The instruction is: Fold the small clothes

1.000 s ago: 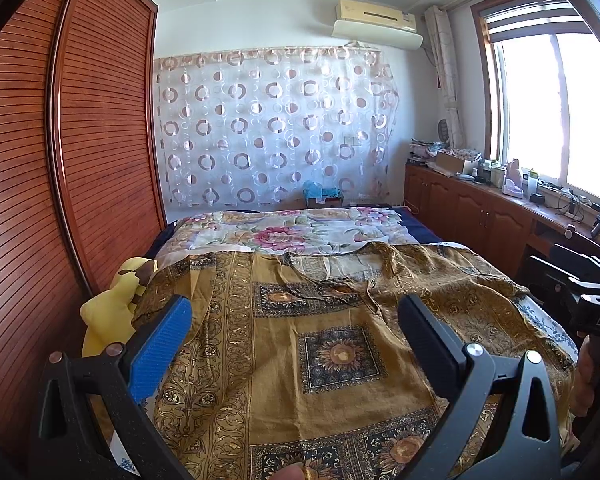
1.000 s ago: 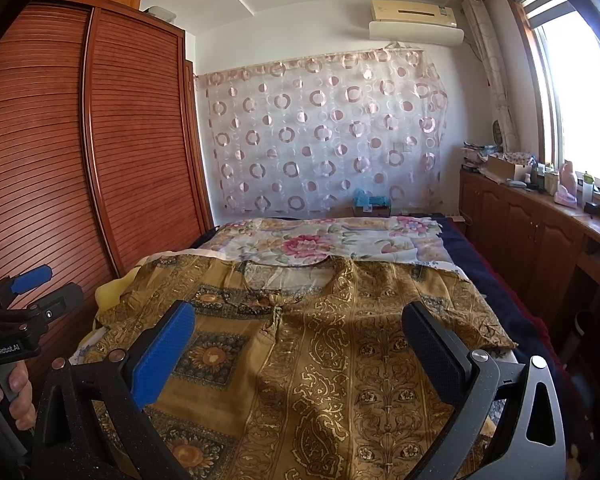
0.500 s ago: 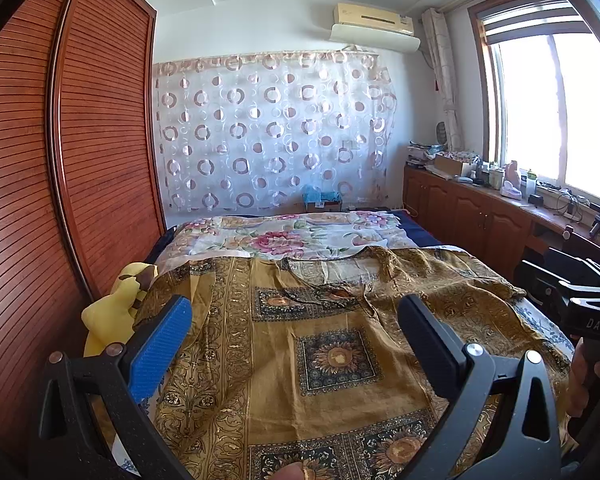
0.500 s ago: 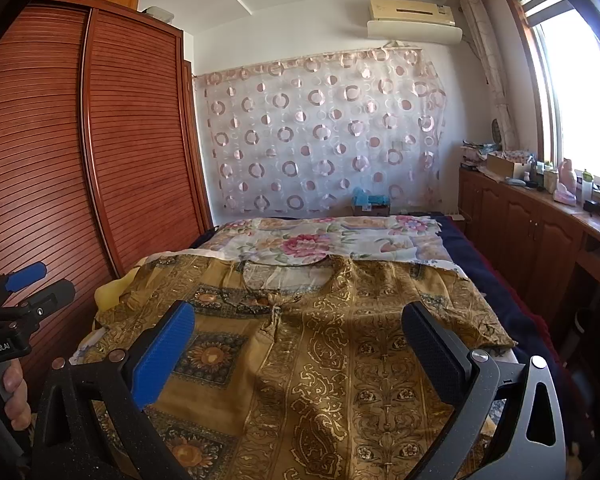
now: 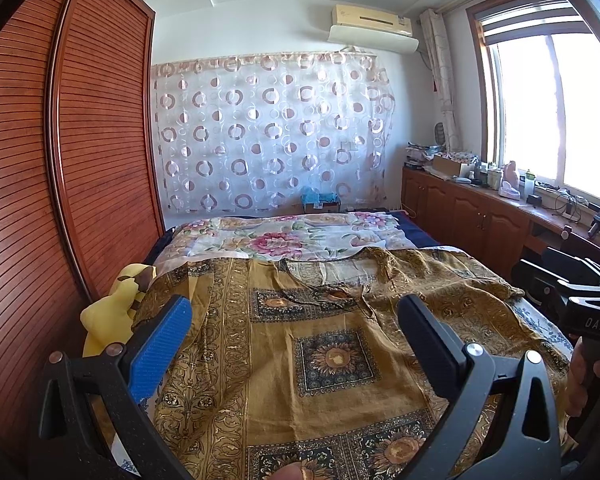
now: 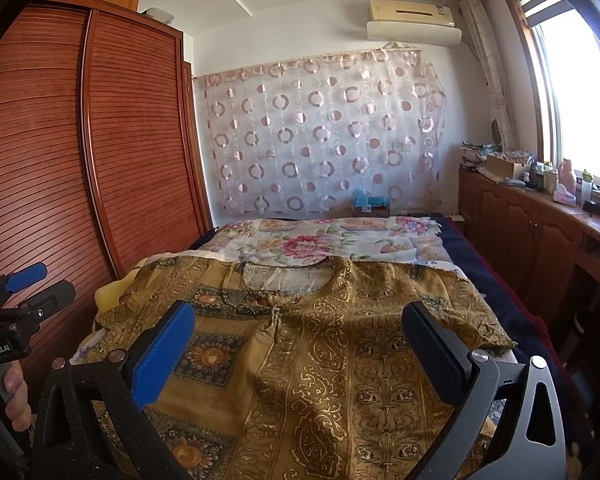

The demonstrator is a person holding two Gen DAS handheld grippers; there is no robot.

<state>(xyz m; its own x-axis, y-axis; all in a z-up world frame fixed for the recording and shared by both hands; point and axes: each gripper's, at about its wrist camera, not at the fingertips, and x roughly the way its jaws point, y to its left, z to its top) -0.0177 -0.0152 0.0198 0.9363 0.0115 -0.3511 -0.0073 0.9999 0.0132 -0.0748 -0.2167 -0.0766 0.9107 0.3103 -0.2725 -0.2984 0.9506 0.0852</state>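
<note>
A golden-brown patterned shirt (image 5: 324, 344) with sunflower squares lies spread flat on the bed, collar away from me; it also shows in the right wrist view (image 6: 340, 352). My left gripper (image 5: 296, 328) is open and empty, held above the shirt's left half. My right gripper (image 6: 300, 328) is open and empty above the shirt's middle. The left gripper also shows at the left edge of the right wrist view (image 6: 28, 288), and the right gripper's body at the right edge of the left wrist view (image 5: 580, 300).
A floral sheet (image 5: 292, 236) covers the far half of the bed. A yellow plush toy (image 5: 112, 312) sits at the bed's left edge by the wooden wardrobe (image 5: 60, 184). Wooden cabinets (image 6: 532, 232) with clutter run along the right under the window.
Both grippers have tilted up slightly, so the room sits a little lower in view. Both stay open and the shirt has not moved.
</note>
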